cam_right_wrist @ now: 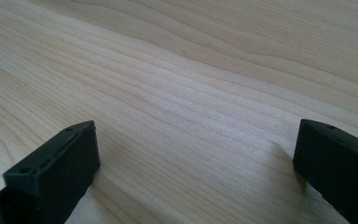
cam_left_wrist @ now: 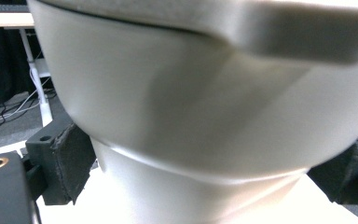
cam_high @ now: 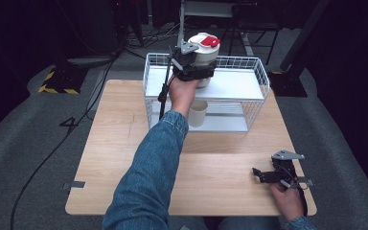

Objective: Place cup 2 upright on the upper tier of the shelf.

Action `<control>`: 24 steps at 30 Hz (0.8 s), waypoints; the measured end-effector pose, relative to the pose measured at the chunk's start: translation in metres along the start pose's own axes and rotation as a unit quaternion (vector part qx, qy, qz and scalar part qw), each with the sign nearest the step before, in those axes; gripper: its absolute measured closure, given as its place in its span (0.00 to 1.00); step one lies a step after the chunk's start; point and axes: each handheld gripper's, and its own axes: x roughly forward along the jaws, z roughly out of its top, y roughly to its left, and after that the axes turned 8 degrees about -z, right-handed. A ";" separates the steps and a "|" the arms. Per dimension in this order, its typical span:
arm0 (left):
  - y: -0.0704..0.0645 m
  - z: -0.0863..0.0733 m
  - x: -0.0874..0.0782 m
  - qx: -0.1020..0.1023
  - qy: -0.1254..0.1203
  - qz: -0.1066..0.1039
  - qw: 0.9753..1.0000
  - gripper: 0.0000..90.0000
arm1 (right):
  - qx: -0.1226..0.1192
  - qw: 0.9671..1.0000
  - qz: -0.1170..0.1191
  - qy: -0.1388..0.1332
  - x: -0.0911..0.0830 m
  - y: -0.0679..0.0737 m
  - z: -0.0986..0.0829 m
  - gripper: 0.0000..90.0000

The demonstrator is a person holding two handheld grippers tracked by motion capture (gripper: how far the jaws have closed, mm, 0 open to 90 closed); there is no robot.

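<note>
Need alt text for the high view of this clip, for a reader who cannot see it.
The left gripper holds a white container with a red lid tab over the top shelf of a white wire rack. A beige cup stands on the lower shelf. The right gripper rests open on the wooden table.

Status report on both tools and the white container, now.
Left tool shut on the white container, held above the wire rack's top shelf. Right tool open, low over the table. Cup on lower shelf, not in the way.
</note>
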 end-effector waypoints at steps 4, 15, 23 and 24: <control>-0.002 -0.001 0.003 0.005 0.005 0.001 1.000 0.10 | 0.000 1.000 0.000 0.000 0.000 0.000 0.000 0.01; -0.003 -0.006 0.008 0.002 0.008 -0.004 1.000 0.10 | 0.000 1.000 0.000 0.000 0.000 0.000 0.000 0.01; -0.003 -0.010 0.010 -0.002 0.009 -0.005 1.000 0.10 | 0.000 1.000 0.000 0.000 0.000 0.000 0.000 0.01; -0.002 -0.011 0.010 -0.002 0.011 -0.004 1.000 0.10 | 0.000 1.000 0.000 0.000 0.000 0.000 0.000 0.01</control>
